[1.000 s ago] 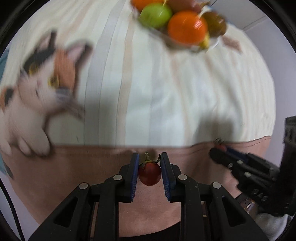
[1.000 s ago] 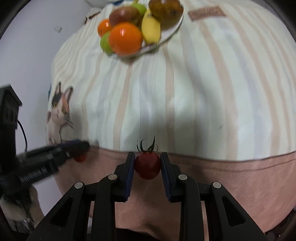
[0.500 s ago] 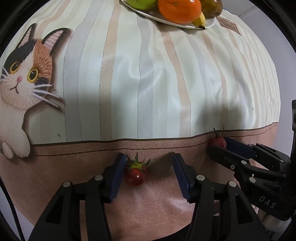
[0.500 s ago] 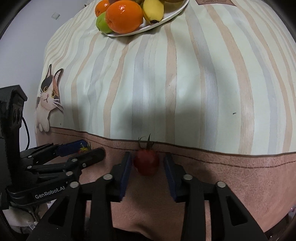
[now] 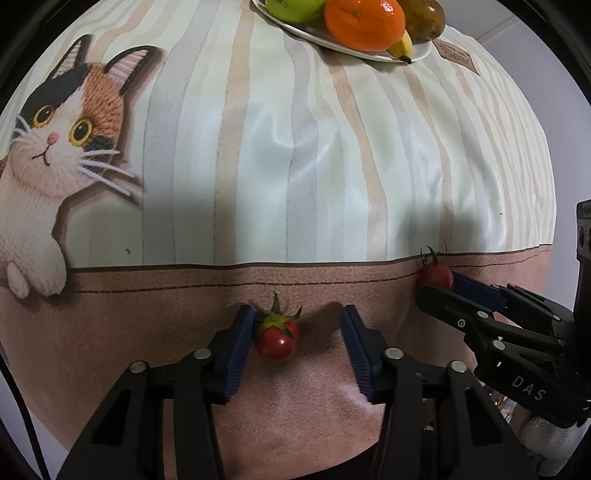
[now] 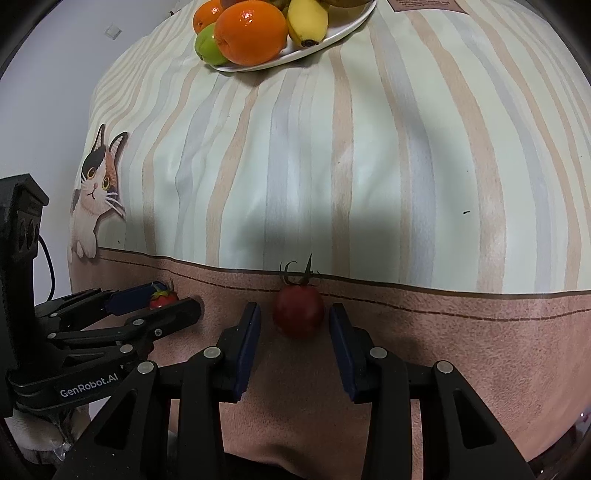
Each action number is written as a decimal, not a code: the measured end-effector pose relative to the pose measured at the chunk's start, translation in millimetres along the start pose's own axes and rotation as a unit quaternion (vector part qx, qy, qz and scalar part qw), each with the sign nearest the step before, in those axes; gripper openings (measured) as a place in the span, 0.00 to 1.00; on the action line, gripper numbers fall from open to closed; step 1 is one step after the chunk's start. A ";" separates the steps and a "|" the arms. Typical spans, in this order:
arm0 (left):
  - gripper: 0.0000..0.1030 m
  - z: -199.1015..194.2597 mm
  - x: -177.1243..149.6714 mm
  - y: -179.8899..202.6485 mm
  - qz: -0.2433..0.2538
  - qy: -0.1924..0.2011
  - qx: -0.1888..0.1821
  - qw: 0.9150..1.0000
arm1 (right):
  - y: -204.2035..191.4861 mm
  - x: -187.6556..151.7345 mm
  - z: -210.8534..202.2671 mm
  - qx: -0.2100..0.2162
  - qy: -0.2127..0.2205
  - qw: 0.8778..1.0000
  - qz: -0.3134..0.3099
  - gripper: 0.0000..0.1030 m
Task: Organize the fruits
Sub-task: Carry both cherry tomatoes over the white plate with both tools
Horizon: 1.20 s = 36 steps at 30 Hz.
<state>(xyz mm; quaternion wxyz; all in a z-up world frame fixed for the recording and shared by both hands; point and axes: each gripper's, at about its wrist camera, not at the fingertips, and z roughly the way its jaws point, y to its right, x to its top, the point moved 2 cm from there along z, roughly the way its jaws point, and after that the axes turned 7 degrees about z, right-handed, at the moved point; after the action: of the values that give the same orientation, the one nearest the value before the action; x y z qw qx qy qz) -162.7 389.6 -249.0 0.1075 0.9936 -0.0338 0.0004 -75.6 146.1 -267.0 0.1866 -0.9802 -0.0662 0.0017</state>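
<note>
The bright cherry tomato point(image 5: 277, 341) lay on the pink border of the tablecloth point(image 5: 295, 166), between the spread fingers of your left gripper point(image 5: 298, 345) and touching or just beside its left pad. The darker cherry tomato point(image 6: 299, 311) sat on the same band, centred between the parted fingers of your right gripper point(image 6: 294, 334) and touching neither. You would have found both light, smooth-skinned and easily bruised, apt to roll on the cloth, so the place to take hold was across the round middle with a gentle squeeze, leaving the green calyx free. Both grippers were held low and nearly level over the near edge, side by side, each pointing toward the plate point(image 6: 343, 26) of oranges, banana and green fruit at the far end, well apart from the tomatoes.
</note>
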 end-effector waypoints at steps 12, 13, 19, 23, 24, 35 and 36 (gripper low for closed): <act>0.22 -7.7 -10.7 -12.0 0.007 0.001 0.022 1.000 | -6.9 -2.6 6.4 -0.009 0.007 1.000 -0.007 0.30; 0.22 -8.3 -10.7 -11.0 0.006 0.002 0.023 1.000 | -7.1 -3.1 5.8 -0.010 0.008 1.000 -0.007 0.30; 0.22 -30.2 -4.8 -3.4 -0.002 0.012 0.009 1.000 | -12.3 -2.1 -11.3 -0.003 0.028 1.000 -0.010 0.29; 0.22 -52.1 11.0 4.5 0.003 0.033 -0.005 0.999 | -19.2 7.0 -35.0 0.016 0.050 0.999 -0.008 0.29; 0.22 -58.9 17.8 6.8 0.004 0.043 -0.009 0.999 | -21.4 10.7 -42.1 0.021 0.057 0.998 -0.008 0.29; 0.22 -127.7 124.4 19.8 0.018 0.133 -0.048 0.990 | -25.5 91.2 -100.0 0.065 0.131 0.989 0.011 0.29; 0.22 -133.4 135.6 18.4 0.020 0.141 -0.047 0.989 | -24.0 103.3 -102.6 0.070 0.139 0.988 0.018 0.29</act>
<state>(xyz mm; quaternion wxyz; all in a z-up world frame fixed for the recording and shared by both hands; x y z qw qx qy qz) -27.8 391.1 -113.7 0.1575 0.9767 -0.0385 0.1407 26.6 144.2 -160.5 0.2621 -0.9564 -0.0218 -0.1268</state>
